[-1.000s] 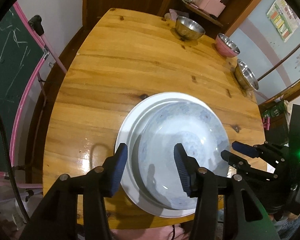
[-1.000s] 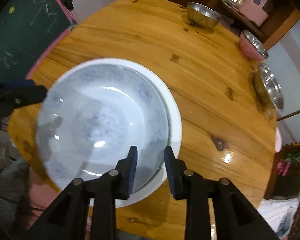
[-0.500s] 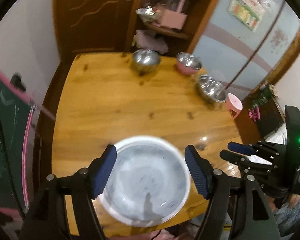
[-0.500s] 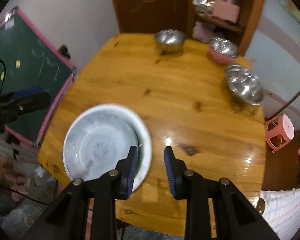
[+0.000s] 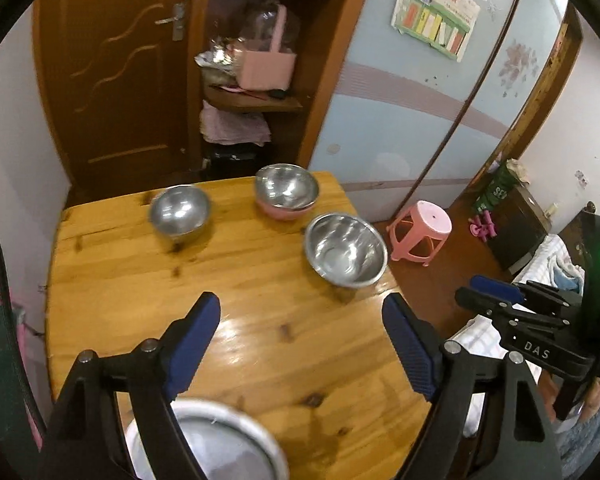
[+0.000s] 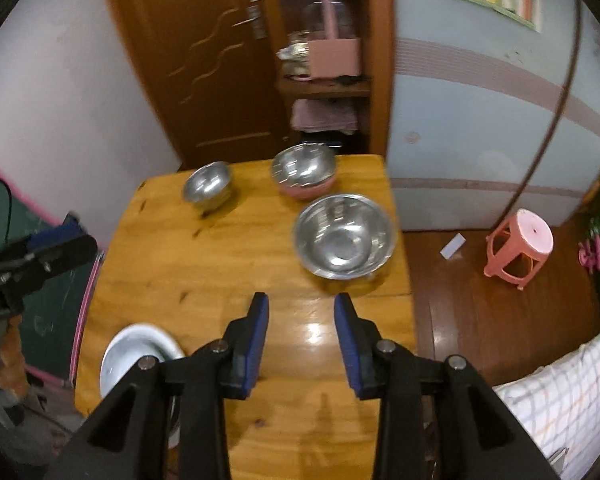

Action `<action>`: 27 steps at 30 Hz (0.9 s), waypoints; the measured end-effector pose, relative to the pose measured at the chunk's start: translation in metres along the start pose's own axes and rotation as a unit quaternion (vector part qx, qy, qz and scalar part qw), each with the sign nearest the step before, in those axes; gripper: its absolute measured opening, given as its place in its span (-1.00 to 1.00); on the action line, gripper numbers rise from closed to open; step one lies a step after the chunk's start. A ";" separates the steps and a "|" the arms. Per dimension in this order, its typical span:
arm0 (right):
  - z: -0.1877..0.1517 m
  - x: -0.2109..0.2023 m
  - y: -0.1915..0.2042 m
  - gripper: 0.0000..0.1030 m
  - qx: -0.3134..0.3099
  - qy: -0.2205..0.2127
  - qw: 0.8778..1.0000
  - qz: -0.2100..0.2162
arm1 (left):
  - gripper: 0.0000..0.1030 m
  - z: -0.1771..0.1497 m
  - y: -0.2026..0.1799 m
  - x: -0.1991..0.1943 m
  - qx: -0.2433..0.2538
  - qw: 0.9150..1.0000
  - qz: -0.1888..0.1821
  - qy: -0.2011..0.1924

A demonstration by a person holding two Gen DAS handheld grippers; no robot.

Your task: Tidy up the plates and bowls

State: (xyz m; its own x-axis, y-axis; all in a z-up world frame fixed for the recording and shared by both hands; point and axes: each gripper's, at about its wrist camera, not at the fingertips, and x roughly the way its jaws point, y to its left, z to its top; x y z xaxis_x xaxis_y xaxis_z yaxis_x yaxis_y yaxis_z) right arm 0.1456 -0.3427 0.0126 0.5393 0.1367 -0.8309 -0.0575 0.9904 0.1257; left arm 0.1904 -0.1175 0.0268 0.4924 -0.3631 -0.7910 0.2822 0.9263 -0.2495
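Three metal bowls sit at the far end of the wooden table [image 5: 260,280], well ahead of both grippers. The large steel bowl [image 5: 346,255] is nearest, ahead and slightly right of the right gripper [image 6: 301,340], close to the table's right edge. Beyond it a steel bowl nested in a pink bowl [image 5: 286,193] stands at the far edge, and a smaller steel bowl [image 5: 179,211] lies ahead and to the left of both grippers. The white plate stack [image 5: 228,440] rests at the near edge, below and just behind the left gripper [image 5: 300,344], partly hidden by its left finger; from the right wrist view it lies low and to the left of the right gripper [image 6: 132,348].

Both grippers hover above the table with nothing between their blue pads. The left one is spread wide; the right one is parted by a narrower gap.

Off the table, right of the right gripper, a pink stool [image 6: 520,248] stands on the floor. Straight ahead past the table are a wooden door [image 5: 124,80] and a shelf unit holding a pink box [image 5: 266,70].
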 end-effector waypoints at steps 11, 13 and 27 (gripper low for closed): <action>0.036 0.095 -0.081 -0.34 0.072 0.035 0.997 -0.006 | 0.59 0.047 -0.026 0.178 -0.012 0.997 0.008 0.074; 0.040 0.118 -0.093 -0.34 0.085 0.045 0.995 0.000 | 0.59 0.048 -0.025 0.206 -0.013 0.996 0.014 0.087; 0.045 0.220 -0.126 -0.52 0.114 0.113 0.987 0.001 | -0.33 0.046 -0.020 0.316 -0.021 0.986 -0.002 0.163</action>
State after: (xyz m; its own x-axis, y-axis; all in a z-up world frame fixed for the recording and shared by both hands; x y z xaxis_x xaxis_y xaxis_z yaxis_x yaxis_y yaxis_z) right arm 0.3093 -0.4386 -0.1612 0.3370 0.1647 -0.9270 0.1465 0.9634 0.2245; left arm 0.3784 -0.2551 -0.1920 0.1988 -0.3214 -0.9258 0.2460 0.9308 -0.2703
